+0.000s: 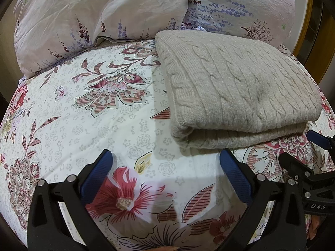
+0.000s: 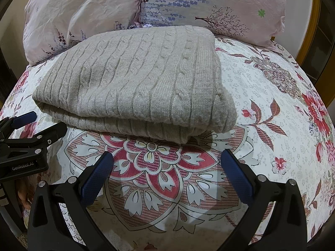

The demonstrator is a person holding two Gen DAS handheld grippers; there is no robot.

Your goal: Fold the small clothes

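A beige cable-knit sweater (image 1: 236, 87) lies folded into a thick rectangle on the floral bedsheet (image 1: 117, 125); it also shows in the right wrist view (image 2: 138, 83). My left gripper (image 1: 165, 159) is open and empty, hovering over the sheet just short of the sweater's near left corner. My right gripper (image 2: 167, 159) is open and empty, just short of the sweater's folded near edge. Each gripper shows in the other's view: the right gripper (image 1: 303, 150) at the right edge, the left gripper (image 2: 35, 123) at the left edge.
Two pale floral pillows (image 1: 100, 14) (image 2: 209, 4) lean at the head of the bed behind the sweater. A wooden frame (image 2: 312, 33) stands at the far right. Bare sheet lies to the sweater's left (image 1: 62, 125) and right (image 2: 272, 104).
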